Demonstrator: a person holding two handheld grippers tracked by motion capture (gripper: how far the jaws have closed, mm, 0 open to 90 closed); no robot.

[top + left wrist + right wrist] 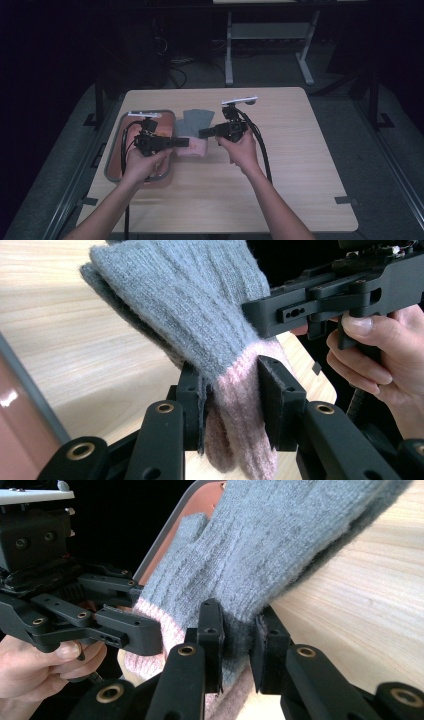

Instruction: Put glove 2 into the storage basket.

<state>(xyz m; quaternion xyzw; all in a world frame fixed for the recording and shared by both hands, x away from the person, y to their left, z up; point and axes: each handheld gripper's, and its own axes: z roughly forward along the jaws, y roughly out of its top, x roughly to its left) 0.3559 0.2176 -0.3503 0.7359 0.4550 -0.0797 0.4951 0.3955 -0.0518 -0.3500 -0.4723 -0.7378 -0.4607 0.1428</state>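
Your left gripper (232,390) was clenched on the pink cuff of a knitted glove (200,315), one black jaw on each side of the wool near the bottom centre of the left gripper view. Above the jaws the grey body of the glove rose toward the top of that frame, with pink cuff ends hanging down between the jaws.

Your right gripper (240,640) was also clamped on the glove (270,545), its jaws pinching the grey knit just beside the pink band, low in the centre of the right gripper view. In that view the grey wool ran up to the upper right, and a thumb-like part pointed toward the top centre.

In the high view your left gripper (182,142) and right gripper (204,132) pointed toward each other just left of the frame's centre, with the glove (195,125) held between them above the counter (300,150).

A tray (112,165) with a grey rim and reddish floor sat on the counter's left side, under your left hand (145,165). Your right hand (242,150) was near the counter's middle.
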